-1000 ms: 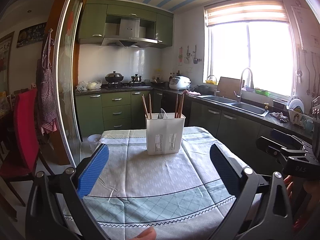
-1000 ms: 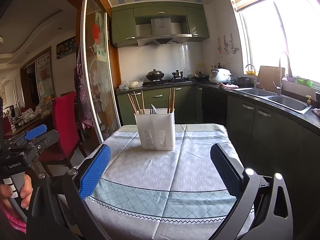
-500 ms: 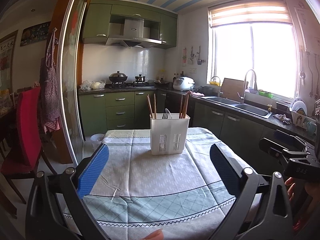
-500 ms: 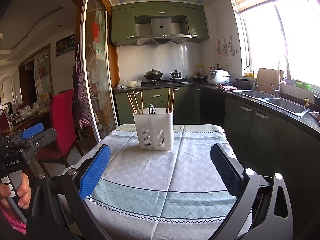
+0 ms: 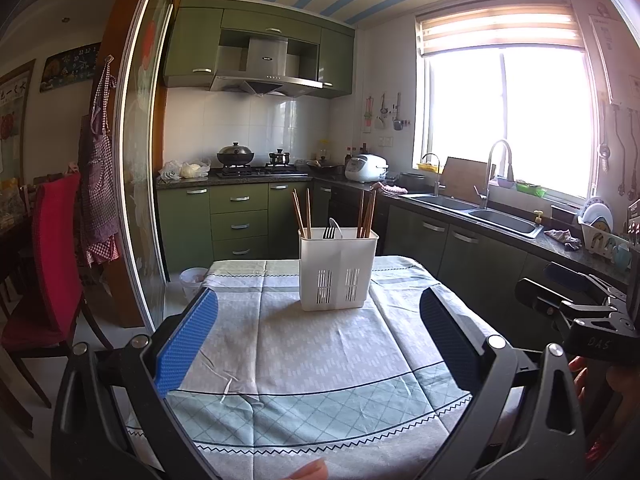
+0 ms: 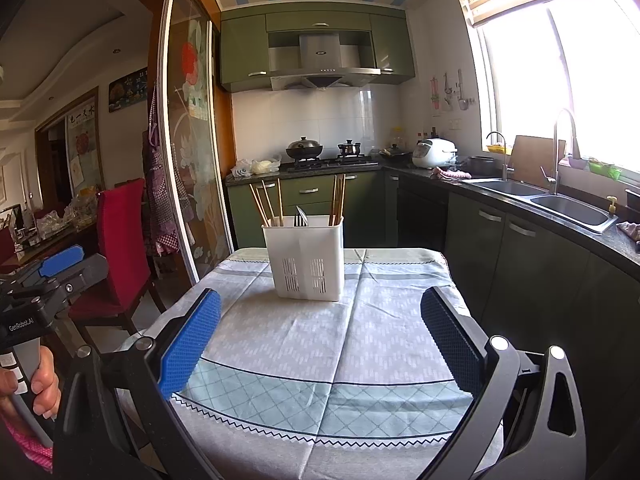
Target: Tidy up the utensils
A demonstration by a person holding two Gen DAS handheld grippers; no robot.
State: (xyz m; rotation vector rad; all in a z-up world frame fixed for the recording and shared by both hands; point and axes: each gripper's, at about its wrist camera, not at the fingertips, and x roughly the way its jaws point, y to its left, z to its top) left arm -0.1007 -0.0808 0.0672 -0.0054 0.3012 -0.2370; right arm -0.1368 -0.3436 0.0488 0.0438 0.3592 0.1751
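Caddy (image 5: 338, 270), white plastic, upright at 12 o'clock on the cloth-covered counter (image 5: 320, 360), well apart from both grippers. Chopsticks (image 5: 302, 214) in its end compartments, fork (image 5: 329, 233) in the middle. Left gripper (image 5: 320, 332) jaws wide, nothing between. Right gripper (image 6: 320, 332) jaws wide, likewise holding nothing.

White caddy (image 5: 338, 270), checked green-grey tablecloth (image 5: 320, 360), red chair (image 5: 52, 264).
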